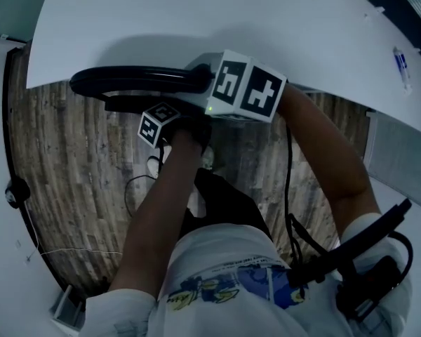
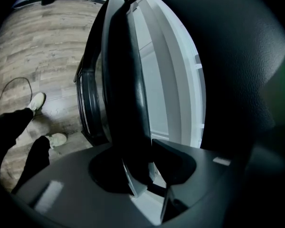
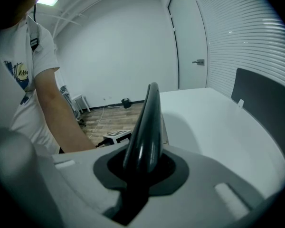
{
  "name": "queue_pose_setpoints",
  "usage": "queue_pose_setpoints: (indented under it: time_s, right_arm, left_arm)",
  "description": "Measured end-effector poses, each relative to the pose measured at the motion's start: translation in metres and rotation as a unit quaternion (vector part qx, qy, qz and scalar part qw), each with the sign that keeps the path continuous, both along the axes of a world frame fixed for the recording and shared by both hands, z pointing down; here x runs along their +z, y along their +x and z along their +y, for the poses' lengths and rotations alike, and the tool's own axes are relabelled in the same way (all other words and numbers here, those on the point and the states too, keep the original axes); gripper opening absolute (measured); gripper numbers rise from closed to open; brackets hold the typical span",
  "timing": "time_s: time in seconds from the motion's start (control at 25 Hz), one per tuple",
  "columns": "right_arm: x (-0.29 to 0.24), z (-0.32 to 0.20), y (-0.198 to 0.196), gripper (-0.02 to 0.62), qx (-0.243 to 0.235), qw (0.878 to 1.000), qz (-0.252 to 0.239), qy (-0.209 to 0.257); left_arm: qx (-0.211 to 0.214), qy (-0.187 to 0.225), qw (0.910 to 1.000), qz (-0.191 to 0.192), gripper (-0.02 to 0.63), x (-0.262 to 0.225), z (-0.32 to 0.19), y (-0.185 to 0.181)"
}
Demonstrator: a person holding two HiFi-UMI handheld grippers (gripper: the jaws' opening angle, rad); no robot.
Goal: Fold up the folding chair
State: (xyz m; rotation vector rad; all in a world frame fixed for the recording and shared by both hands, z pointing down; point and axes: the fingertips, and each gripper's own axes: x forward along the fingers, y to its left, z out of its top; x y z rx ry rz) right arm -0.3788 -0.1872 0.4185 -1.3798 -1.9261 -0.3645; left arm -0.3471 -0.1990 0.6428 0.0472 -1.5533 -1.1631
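Wood-grain planks cover the floor (image 1: 63, 167). At its left side a thin cable (image 2: 12, 87) loops near the person's 2 pale shoes (image 2: 38, 101). The person stands over the folding chair (image 1: 137, 78), with both bare forearms reaching down to it.

The chair is black. From the head view its curved top bar runs left to right, just beside the near edge of the white counter (image 1: 196, 12).

The left gripper (image 2: 149, 175) has its jaws clamped on a thick black edge of the chair, and that edge rises straight out between them. A second dark rim of the chair lies close behind it on the left. Pale vertical panels stand just to its right; I cannot tell what they belong to.

Just beside it, and a little further along the chair, is the right gripper (image 3: 137, 175). Its jaws are clamped on a rounded, glossy black bar of the chair, which sticks up out of them and curves slightly. The person's arm and white printed T-shirt (image 3: 23, 70) fill the left of that gripper's view.

The counter spreads away to the right of the bar. Beyond it are a white door (image 3: 187, 37), a wall of slatted blinds (image 3: 247, 27) and a dark upright panel (image 3: 263, 99) at the counter's far right edge.
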Motion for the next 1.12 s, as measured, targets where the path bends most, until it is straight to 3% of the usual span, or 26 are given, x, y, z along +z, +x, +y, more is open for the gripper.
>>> queue_pose_setpoints:
  time_s: [0.56, 1.12]
  right_arm:
    - [0.013, -0.032, -0.048, 0.061, 0.0, 1.0, 0.016, -0.009]
    - [0.02, -0.033, -0.072, 0.061, -0.025, 0.999, 0.028, -0.012]
  left_arm:
    - [0.059, 0.017, 0.9965, -0.056, 0.124, -0.004, -0.025, -0.035]
    - [0.069, 0.023, 0.9943, -0.078, 0.126, -0.003, -0.026, -0.053]
